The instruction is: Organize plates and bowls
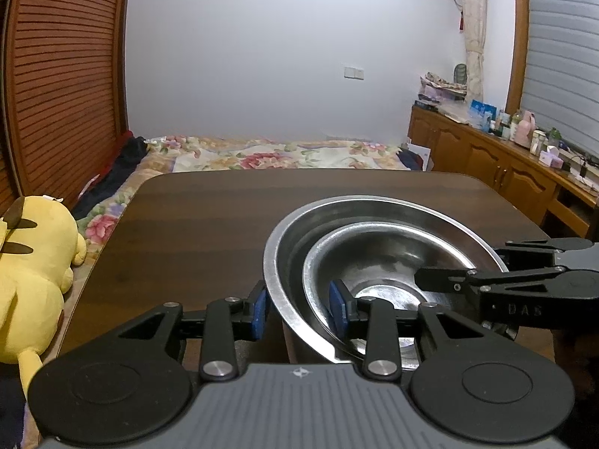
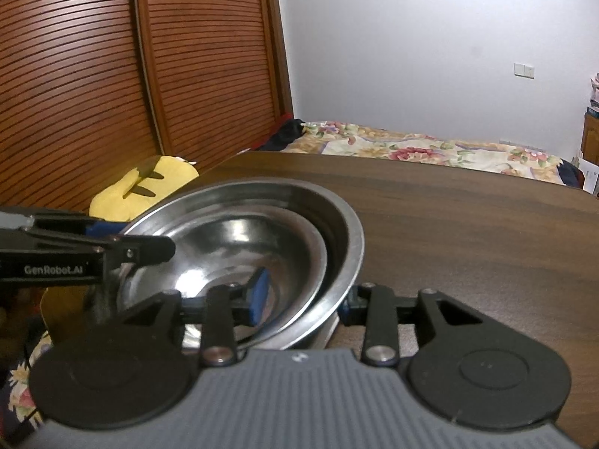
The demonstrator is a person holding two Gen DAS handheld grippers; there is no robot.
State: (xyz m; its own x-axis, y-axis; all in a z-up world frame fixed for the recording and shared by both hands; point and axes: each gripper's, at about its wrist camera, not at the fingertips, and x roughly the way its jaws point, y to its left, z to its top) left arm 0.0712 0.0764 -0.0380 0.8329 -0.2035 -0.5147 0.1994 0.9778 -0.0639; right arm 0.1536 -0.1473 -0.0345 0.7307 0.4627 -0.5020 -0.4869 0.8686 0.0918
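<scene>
Bowls of bare metal, two of them nested, sit at the near edge of a dark wooden table [image 1: 209, 217]; the smaller bowl [image 1: 378, 262] lies inside the larger bowl [image 1: 284, 239], shifted toward the near side. Left gripper [image 1: 299, 308] straddles the near-left rims: one blue pad [image 1: 259, 308] is outside the larger bowl's wall, the other pad is inside the smaller bowl, and both rims pass between them; the jaws are partly open, and whether the pads press the metal cannot be told. Right gripper [image 2: 305, 293] straddles the opposite rims in like manner: one blue pad [image 2: 258, 293] is inside the smaller bowl, the other sits outside the larger bowl's wall and is mostly hidden by the rim; the jaws are partly open, firm contact not confirmed. Each gripper shows in the other's view, reaching over the bowls from the side; lettering is legible on the left gripper's body in the right wrist view. Both bowls appear to rest on the table, the larger tilted slightly. Beyond the table's far edge lies a bed with a floral cover [image 1: 269, 155]; a yellow plush toy [image 1: 33, 273] lies off the table's left side; slatted wooden doors [image 2: 112, 75] stand behind it; a wooden cabinet [image 1: 483, 157] crowded with small items runs along the right wall.
</scene>
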